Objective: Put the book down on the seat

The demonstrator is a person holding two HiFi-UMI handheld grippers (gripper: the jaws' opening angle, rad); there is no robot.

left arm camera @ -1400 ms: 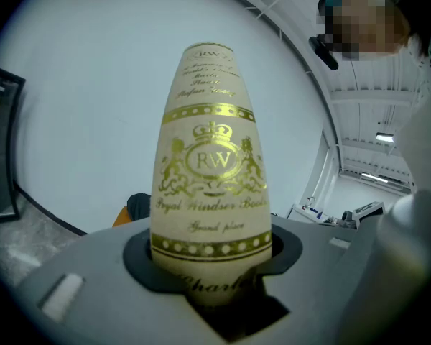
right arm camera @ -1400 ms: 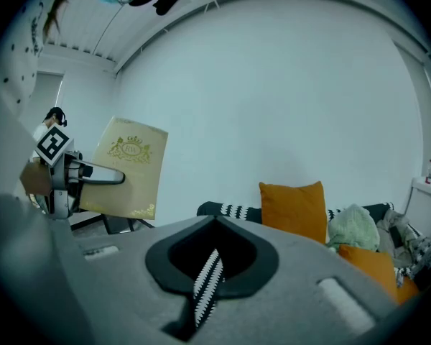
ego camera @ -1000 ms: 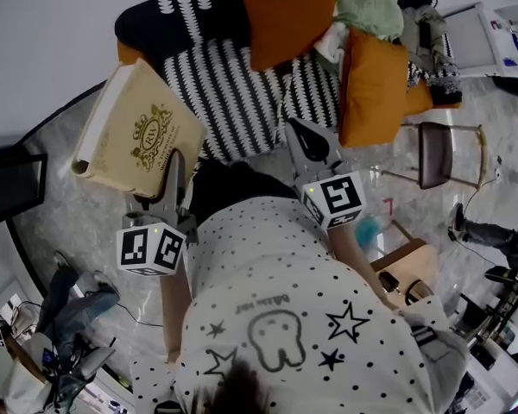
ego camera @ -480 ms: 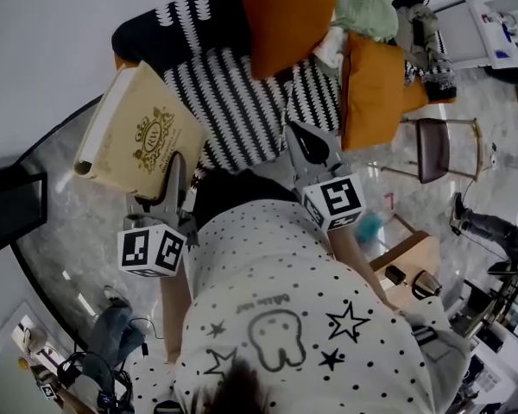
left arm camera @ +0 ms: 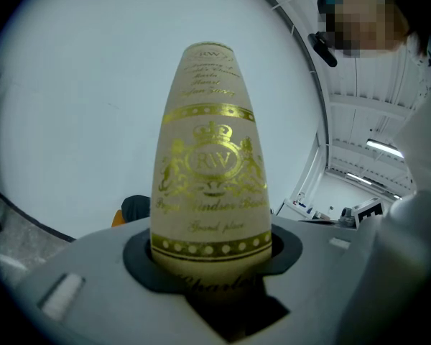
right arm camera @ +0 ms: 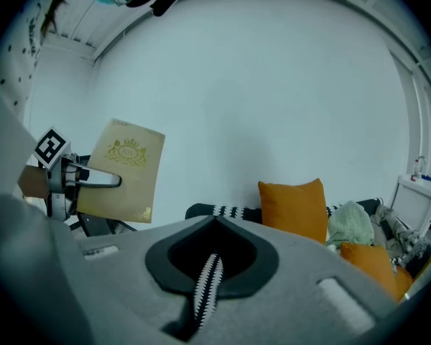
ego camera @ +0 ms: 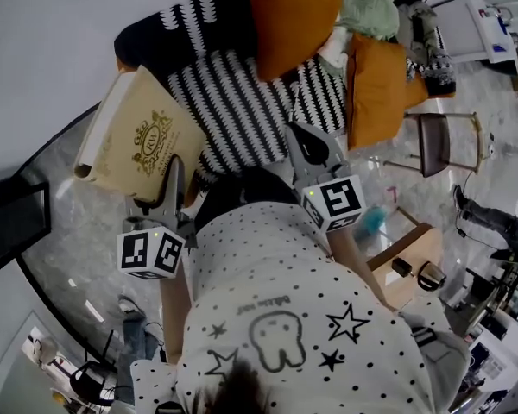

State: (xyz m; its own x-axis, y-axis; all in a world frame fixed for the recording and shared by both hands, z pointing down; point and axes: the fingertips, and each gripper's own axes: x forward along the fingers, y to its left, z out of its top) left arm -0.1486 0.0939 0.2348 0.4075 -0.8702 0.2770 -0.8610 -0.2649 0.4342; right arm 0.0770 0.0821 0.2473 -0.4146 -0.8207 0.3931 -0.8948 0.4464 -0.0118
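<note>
Little has shifted: my left gripper (ego camera: pixel 174 169) still clamps the book (ego camera: pixel 136 136) at ten o'clock, beside the striped seat (ego camera: pixel 242 102), which carries orange cushions (ego camera: pixel 293 15). The book's long axis points toward eleven o'clock, cover up. My right gripper (ego camera: pixel 295 129) is nearly closed and empty.

Count is 1 book (ego camera: pixel 138 141), cream with a gold crest, and 2 handheld grippers, the left gripper (ego camera: pixel 174 166) and the right gripper (ego camera: pixel 299 136), which carry 2 marker cubes (ego camera: pixel 151 253) (ego camera: pixel 334 201), one each. Furniture is 1 black-and-white zigzag sofa (ego camera: pixel 242 110) and 1 chair (ego camera: pixel 436 143) with a brown seat. On the sofa there are 2 orange cushions (ego camera: pixel 295 15) (ego camera: pixel 380 89) and 1 pale green soft bundle (ego camera: pixel 371 9), cloth or toy, can't tell; plus 1 person (ego camera: pixel 285 317) in a dotted shirt.
</note>
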